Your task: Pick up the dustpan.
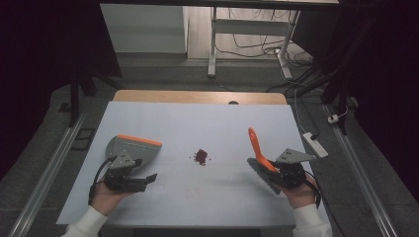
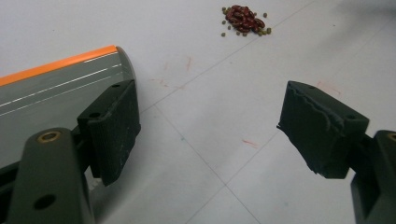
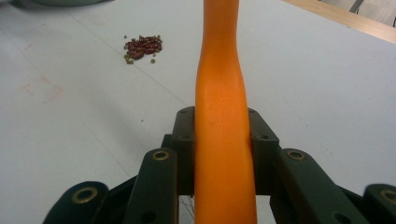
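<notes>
One grey dustpan [image 1: 134, 148] with an orange lip lies on the white counter [image 1: 197, 123] just beside your left hand-held gripper [image 2: 210, 126], whose jaws stand released with nothing between them. Nothing shows inside the pan. Your right hand-held gripper [image 3: 219, 140] is clenched on the orange handle of one brush [image 1: 258, 150]. One small heap of red and green beans [image 1: 201, 156] sits mid-counter between them. Beyond, grey floor, desk legs and cables.

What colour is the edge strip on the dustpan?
Orange, on a grey dustpan. The left gripper view shows the strip best.
</notes>
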A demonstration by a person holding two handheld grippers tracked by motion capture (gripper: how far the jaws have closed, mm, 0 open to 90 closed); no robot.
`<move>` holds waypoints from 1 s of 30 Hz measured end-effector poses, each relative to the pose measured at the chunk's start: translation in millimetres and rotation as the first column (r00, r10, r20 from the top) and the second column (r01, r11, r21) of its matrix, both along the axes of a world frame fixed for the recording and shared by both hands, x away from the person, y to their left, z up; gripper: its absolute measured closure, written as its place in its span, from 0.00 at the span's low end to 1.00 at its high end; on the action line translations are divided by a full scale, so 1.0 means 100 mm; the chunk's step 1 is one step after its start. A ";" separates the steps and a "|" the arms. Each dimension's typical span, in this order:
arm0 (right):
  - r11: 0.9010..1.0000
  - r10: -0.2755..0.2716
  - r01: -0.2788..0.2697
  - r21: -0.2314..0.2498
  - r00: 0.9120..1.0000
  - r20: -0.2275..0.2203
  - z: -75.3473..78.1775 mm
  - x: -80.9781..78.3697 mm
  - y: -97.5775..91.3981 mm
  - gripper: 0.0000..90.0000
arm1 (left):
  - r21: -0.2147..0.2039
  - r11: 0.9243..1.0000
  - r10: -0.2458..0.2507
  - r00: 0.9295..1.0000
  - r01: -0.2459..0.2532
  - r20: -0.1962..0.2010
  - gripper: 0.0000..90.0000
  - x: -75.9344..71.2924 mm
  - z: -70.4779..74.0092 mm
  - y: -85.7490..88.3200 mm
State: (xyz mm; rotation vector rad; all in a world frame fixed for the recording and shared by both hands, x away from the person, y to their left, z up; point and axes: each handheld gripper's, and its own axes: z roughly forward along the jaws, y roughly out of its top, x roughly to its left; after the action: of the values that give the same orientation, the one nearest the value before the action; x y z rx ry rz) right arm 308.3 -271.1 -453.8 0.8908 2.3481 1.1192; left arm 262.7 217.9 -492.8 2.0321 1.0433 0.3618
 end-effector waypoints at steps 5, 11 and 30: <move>1.000 -0.004 0.004 0.012 1.000 0.002 -0.01 0.01 0.00 0.78 | -0.016 1.000 0.009 1.000 -0.009 -0.005 0.23 0.01 0.00 0.03; 1.000 -0.006 0.006 -0.001 1.000 0.006 0.00 0.00 0.02 0.78 | -0.009 1.000 0.009 1.000 -0.009 0.004 0.23 -0.01 0.01 0.05; 1.000 -0.013 0.013 -0.003 1.000 0.017 0.02 -0.04 0.05 0.78 | 0.012 1.000 0.005 1.000 -0.005 0.013 0.23 -0.03 0.14 0.00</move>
State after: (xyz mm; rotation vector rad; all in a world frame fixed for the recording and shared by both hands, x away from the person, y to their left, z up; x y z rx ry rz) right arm 304.1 -265.9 -452.3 0.8910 2.3258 1.1136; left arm 259.7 217.8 -479.2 2.0363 1.0406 0.3840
